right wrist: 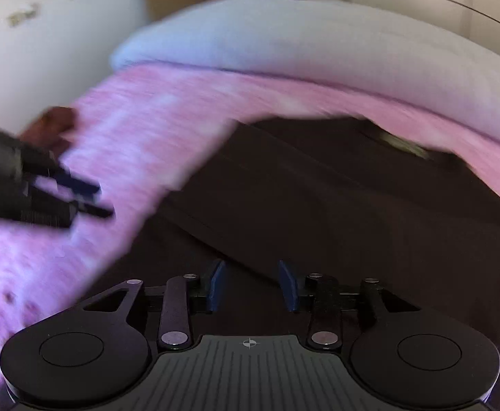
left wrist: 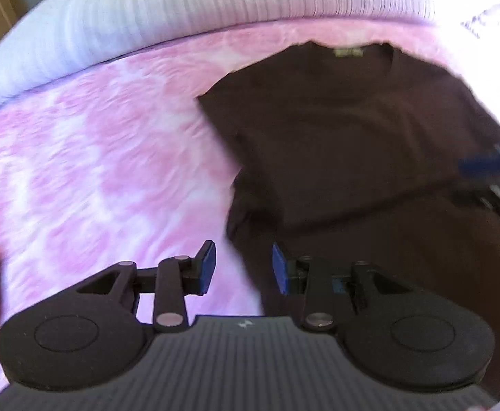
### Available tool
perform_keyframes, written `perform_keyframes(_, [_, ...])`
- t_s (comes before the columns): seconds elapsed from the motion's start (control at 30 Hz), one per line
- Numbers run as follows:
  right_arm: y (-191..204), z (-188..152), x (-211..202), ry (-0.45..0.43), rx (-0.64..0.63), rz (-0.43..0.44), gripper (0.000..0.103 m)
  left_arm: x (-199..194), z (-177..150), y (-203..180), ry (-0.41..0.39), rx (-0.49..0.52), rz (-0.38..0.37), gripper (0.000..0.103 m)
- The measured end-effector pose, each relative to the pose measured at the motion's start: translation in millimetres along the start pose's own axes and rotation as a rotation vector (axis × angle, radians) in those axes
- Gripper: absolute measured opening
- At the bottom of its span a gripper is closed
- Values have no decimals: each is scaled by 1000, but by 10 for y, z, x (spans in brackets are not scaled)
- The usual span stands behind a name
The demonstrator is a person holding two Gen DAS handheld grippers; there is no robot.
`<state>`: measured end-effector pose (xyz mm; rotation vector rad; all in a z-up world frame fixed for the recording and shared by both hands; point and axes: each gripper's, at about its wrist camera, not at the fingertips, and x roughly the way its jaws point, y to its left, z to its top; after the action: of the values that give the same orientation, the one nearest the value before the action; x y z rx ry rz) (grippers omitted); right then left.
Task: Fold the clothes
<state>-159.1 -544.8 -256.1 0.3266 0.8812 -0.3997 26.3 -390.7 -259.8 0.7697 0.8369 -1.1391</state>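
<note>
Left wrist view: my left hand-held gripper (left wrist: 244, 267) hangs with its jaws apart and nothing between them, at the lower centre, over the left edge of a dark brown T-shirt (left wrist: 346, 144). I see the shirt lying on a pink mottled bedspread (left wrist: 96, 157), its collar and label toward the top, its lower part folded up over the body. A pale ribbed pillow (left wrist: 188, 17) spans the top. Right wrist view, blurred: my right hand-held gripper (right wrist: 251, 286) is also spread and empty, low over the brown cloth; the left one shows at the left edge.
</note>
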Motion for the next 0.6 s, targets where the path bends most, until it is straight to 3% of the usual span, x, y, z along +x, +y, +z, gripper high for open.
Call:
perform_keyframes(0.17, [-893,-363,-314,74,126,-226,41,456,405,20,-43,-5,-69,35])
perform_keyframes(0.23, [-1223,-457,-416,89,162,-303,42,626,518,46,-39,16,-61,37])
perform_keyframes(0.3, [-1513,-525,-482,97,200,-367,47,815,596,38,-9,49,-39,36])
perform_keyframes(0.33, [-1635,-545,-495,102,217,-389,52,901,608,31,20,66,-34,28])
perform_keyframes(0.43, [-1880,-585,-421,110,203,-408,57,1010,636,-37,52,119,-13,23])
perform_keyframes(0.6, [-1819,-628,-55,121,-33,-394,57,1034,652,-133,58,167,28,23])
